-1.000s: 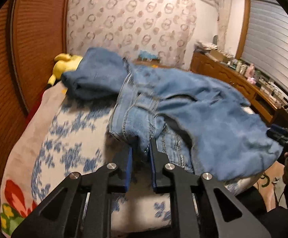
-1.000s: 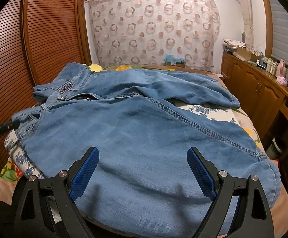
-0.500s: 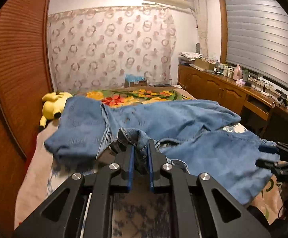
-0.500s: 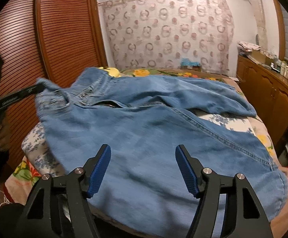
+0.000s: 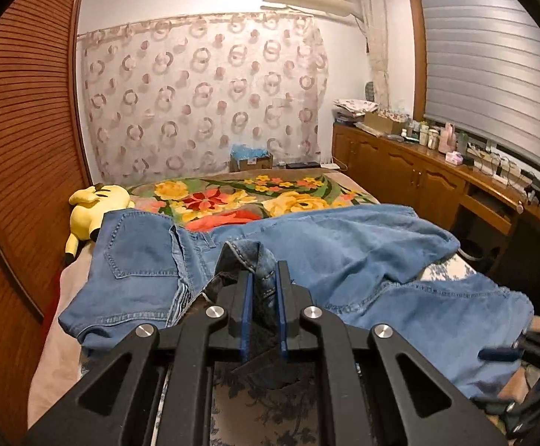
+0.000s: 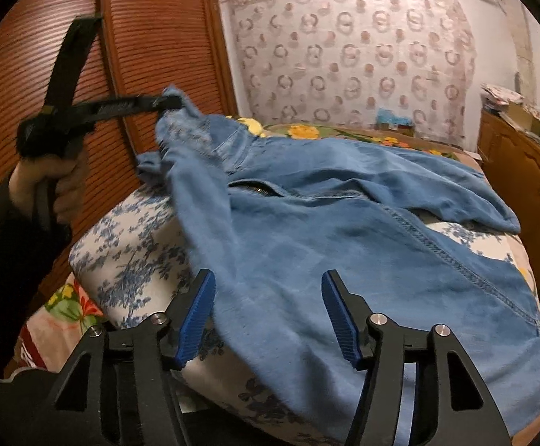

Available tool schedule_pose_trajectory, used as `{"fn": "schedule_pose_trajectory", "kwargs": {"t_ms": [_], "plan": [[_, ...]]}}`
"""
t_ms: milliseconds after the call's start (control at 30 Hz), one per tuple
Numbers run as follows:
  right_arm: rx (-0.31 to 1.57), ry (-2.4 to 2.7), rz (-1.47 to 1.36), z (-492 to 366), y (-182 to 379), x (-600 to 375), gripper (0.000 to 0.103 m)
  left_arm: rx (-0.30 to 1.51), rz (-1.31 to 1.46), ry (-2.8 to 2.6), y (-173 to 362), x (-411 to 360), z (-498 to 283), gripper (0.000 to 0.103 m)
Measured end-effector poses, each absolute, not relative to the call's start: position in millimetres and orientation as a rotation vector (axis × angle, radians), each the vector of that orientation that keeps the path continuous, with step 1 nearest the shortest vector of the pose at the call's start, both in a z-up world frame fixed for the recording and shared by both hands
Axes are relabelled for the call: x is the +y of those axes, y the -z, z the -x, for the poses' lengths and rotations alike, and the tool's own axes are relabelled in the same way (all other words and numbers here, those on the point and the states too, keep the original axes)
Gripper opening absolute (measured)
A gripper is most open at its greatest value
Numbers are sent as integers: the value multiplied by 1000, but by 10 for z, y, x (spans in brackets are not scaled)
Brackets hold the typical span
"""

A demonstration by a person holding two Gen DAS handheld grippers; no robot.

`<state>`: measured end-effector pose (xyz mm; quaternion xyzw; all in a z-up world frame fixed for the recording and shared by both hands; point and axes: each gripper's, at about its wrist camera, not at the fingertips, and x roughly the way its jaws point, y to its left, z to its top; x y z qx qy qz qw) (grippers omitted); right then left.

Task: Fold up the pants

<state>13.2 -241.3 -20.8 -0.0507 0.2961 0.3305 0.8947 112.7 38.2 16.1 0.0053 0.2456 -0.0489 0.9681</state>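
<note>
Blue denim pants [image 5: 344,252] lie spread across the bed, waist to the left, legs to the right. My left gripper [image 5: 264,278] is shut on the waistband and lifts that corner up. It also shows in the right wrist view [image 6: 169,102], raised at the left with the pants [image 6: 344,230] hanging from it. My right gripper [image 6: 268,297] is open over the near pant leg, jaws on either side of the cloth without pinching it. It shows at the lower right of the left wrist view [image 5: 500,353].
The bed [image 6: 121,230] has a blue floral cover, with a flowered blanket [image 5: 240,197] farther back. A yellow plush toy [image 5: 91,204] lies at the bed's left. A slatted wooden wardrobe [image 6: 151,55] stands left; wooden cabinets [image 5: 418,178] with clutter run along the right.
My left gripper has risen, pulling the waistband corner up off the bed. My right gripper has narrowed its opening and come closer to the near pant leg.
</note>
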Motion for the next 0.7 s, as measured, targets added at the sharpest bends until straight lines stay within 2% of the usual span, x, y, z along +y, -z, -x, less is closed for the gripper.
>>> {"fn": "schedule_pose_trajectory", "kwargs": {"t_ms": [200,300,400,467,567,700], "plan": [[645,-698,118,-198,259,-2531,55,490,1,85,-200,401,-1220,12],[652,-680,130,-201,238,-2575,49,484,13,78,-196,426,-1219,12],[660,-656,132,-257,258,-2693,33,480,30,73,-174,488,-1207,12],[660,-649,137,-308,255,-2699,15,482,42,72,-154,514,-1213,12],[635,-648,157,-406,195,-2673,7,480,57,69,-134,569,-1212,12],[528,-626,234,-628,-58,-2554,4,468,101,67,-138,671,-1234,12]]}}
